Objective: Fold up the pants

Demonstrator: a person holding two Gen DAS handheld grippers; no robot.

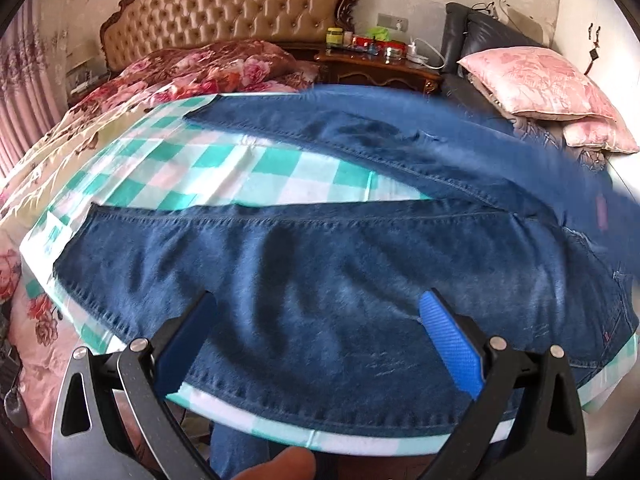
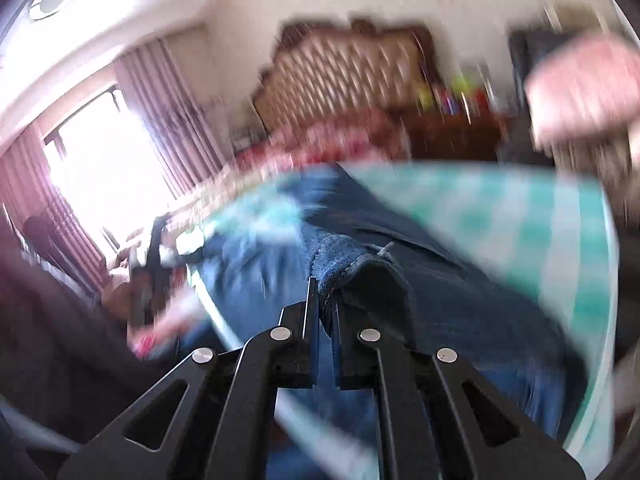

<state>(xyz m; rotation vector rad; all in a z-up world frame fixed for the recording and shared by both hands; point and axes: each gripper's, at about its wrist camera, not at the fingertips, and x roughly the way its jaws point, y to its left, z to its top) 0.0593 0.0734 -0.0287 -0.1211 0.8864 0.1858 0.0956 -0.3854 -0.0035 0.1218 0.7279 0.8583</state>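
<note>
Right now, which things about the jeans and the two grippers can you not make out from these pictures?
- Waist end of the jeans: smeared by motion at the right of the left wrist view.
- Which part the right gripper pinches: right wrist view blurred, denim covers one of its fingers.
- Bedside table items: too small.
- Left gripper: open, nothing hidden.

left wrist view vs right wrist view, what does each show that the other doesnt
Only the left wrist view shows the open left gripper, its blue-padded fingers spread above the near leg of the dark blue denim jeans, both legs spread apart.

Only the right wrist view shows the right gripper shut on a bunched jeans edge, plus a bright window.

Both show the jeans, green-and-white checked sheet, tufted tan headboard and pink pillow.
</note>
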